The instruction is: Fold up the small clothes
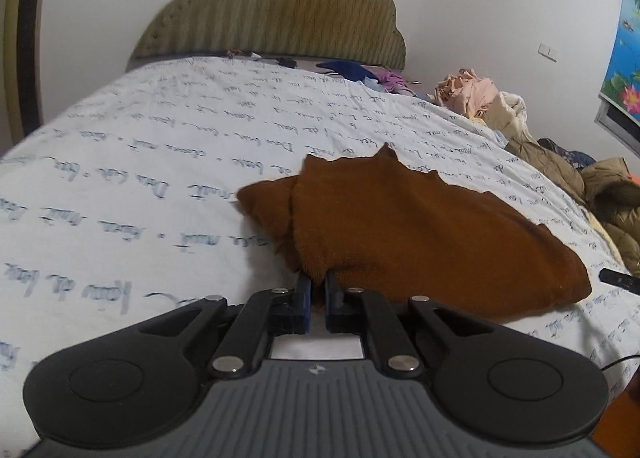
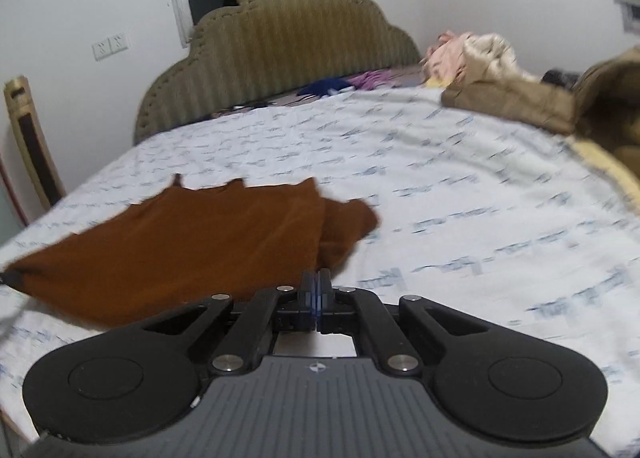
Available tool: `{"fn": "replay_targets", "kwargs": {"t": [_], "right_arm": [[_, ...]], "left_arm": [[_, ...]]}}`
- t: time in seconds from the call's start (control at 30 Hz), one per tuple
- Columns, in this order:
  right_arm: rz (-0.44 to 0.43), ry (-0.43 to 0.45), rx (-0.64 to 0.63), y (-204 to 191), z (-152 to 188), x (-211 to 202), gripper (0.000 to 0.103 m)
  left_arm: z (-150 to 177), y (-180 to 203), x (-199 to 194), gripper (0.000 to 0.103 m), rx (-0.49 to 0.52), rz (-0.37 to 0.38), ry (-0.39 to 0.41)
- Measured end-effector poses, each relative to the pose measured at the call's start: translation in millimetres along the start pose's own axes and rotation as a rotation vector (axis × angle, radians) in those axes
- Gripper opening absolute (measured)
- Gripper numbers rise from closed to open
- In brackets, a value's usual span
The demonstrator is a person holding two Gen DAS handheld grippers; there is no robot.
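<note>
Two grippers, both closed on the near hem of the brown garment (image 1: 420,226), one per bottom corner. Left gripper (image 1: 318,290): jaws pinched on brown fabric at the garment's near left corner, cloth visible between the blue pads. Right gripper (image 2: 319,288): jaws pressed fully together at the near right corner; fabric edge seems to run into the pads, but the right wrist view is motion-blurred, so the bite looks thin at best. Garment lies flat-ish on the script-print bedsheet (image 1: 140,162), toward the foot end, one sleeve (image 1: 266,198) tucked under on the left side, far edge pointing at the headboard (image 1: 280,10). Loose clothes pile (image 1: 480,94) sits well apart at the far right of the bed. Step in hand, my read: grasp done, about to lift the hem and carry it up toward the far edge for a half fold. Next move needs both hands lifting together, level and same pace, keeping the hem taut so the corners land aligned. Risk: right corner slipping out.
</note>
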State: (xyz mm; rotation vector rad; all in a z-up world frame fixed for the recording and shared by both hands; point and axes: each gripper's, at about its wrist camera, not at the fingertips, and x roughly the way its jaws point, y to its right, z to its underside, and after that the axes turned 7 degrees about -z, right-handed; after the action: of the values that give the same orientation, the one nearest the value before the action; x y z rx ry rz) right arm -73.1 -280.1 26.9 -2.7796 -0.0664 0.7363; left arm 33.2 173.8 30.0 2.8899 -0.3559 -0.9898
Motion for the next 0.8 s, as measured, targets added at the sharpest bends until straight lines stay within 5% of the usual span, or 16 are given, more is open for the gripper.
{"fn": "replay_targets", "kwargs": {"t": [0.13, 0.2, 0.23, 0.27, 0.3, 0.37, 0.47, 0.5, 0.53, 0.57, 0.6, 0.67, 0.8], "right_arm": [[-0.038, -0.057, 0.023, 15, 8, 3, 0.008], [-0.106, -0.052, 0.105, 22, 8, 4, 0.044], [-0.143, -0.038, 0.152, 25, 8, 5, 0.081], [-0.179, -0.008, 0.184, 28, 8, 6, 0.100], [-0.216, 0.019, 0.196, 28, 7, 8, 0.097], [-0.250, 0.003, 0.201, 23, 2, 19, 0.087], [-0.287, -0.033, 0.176, 11, -3, 41, 0.075], [-0.274, -0.051, 0.171, 8, -3, 49, 0.067], [-0.259, -0.071, 0.167, 6, -4, 56, 0.042], [-0.251, -0.086, 0.168, 5, -4, 61, 0.014], [-0.246, -0.097, 0.171, 4, -4, 65, 0.013], [-0.223, -0.094, 0.135, -1, -1, 64, 0.012], [-0.125, -0.050, 0.033, -10, 2, 43, 0.011]], "left_arm": [[12, -6, 2, 0.006, 0.035, -0.080, -0.016], [11, -7, -4, 0.011, 0.025, -0.050, 0.005], [8, -7, -7, 0.014, 0.016, -0.029, 0.021], [3, -6, -8, 0.032, 0.008, -0.013, 0.037], [-2, -4, -7, 0.069, 0.001, -0.009, 0.051], [-9, -1, -1, 0.103, -0.008, -0.003, 0.094], [-17, 6, 19, 0.103, 0.018, -0.024, 0.100], [-19, 8, 27, 0.103, 0.026, -0.017, 0.086], [-20, 10, 35, 0.102, 0.024, -0.017, 0.073], [-20, 12, 40, 0.087, 0.029, -0.010, 0.057], [-18, 16, 46, 0.044, 0.054, 0.017, 0.029], [-15, 21, 58, 0.006, 0.089, 0.029, -0.060], [-3, 17, 40, 0.003, 0.096, 0.028, -0.030]]}}
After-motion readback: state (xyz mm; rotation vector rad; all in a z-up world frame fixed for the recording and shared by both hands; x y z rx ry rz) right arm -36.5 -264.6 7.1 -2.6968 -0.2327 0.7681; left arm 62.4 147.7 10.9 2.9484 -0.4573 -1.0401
